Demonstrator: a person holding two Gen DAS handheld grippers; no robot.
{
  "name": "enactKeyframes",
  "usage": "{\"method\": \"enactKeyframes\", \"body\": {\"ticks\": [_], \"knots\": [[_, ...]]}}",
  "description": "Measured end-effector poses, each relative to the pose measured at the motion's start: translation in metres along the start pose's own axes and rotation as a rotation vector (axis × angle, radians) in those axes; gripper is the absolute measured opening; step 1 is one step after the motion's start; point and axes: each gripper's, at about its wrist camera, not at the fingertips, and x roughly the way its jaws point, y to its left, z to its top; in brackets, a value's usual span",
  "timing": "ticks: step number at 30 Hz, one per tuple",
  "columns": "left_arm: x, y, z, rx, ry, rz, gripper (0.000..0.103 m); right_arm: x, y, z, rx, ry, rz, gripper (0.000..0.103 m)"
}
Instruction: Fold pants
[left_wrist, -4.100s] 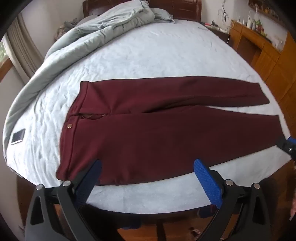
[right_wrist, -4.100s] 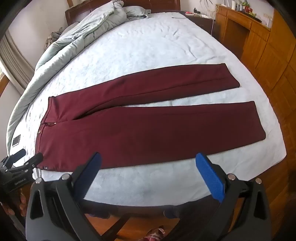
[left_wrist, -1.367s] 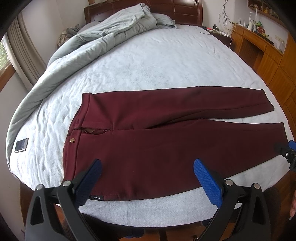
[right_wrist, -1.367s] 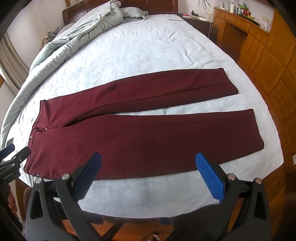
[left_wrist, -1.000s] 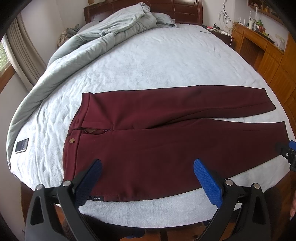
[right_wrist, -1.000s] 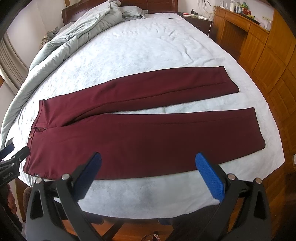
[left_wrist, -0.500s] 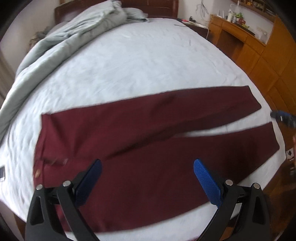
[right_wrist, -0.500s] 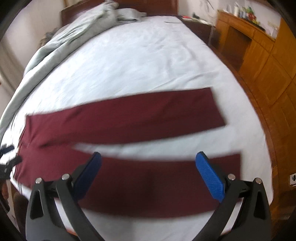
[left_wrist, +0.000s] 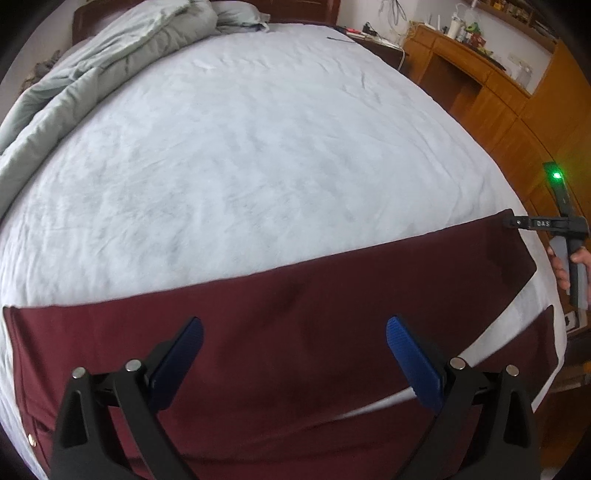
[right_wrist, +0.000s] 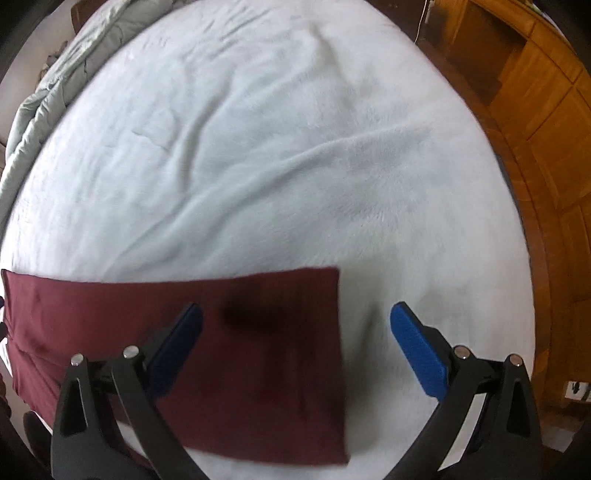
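One pair of maroon pants (left_wrist: 295, 314) is spread flat across the lower part of the frame on the bed (left_wrist: 258, 147), with one grey duvet (left_wrist: 110, 48) bunched upper left. Two tools: the left tool (left_wrist: 293, 341) and right tool (right_wrist: 295, 334) both hang spread wide over the fabric, gripping nothing.

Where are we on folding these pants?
Done: the pants lie spread flat on the bed, legs apart. In hand: left tool and right tool hover open over the far leg, gripping nothing. Left: every fold.
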Motion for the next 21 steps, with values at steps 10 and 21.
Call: {"method": "enactKeyframes", "body": {"ticks": [10, 21], "knots": [[0.036, -0.020, 0.027, 0.123, 0.005, -0.071, 0.100, -0.010, -0.002, -0.016, -0.096, -0.033, 0.198, 0.023], [0.094, -0.077, 0.071, 0.448, 0.109, -0.422, 0.100, -0.105, 0.003, -0.037, -0.197, -0.231, 0.340, 0.022]]}}
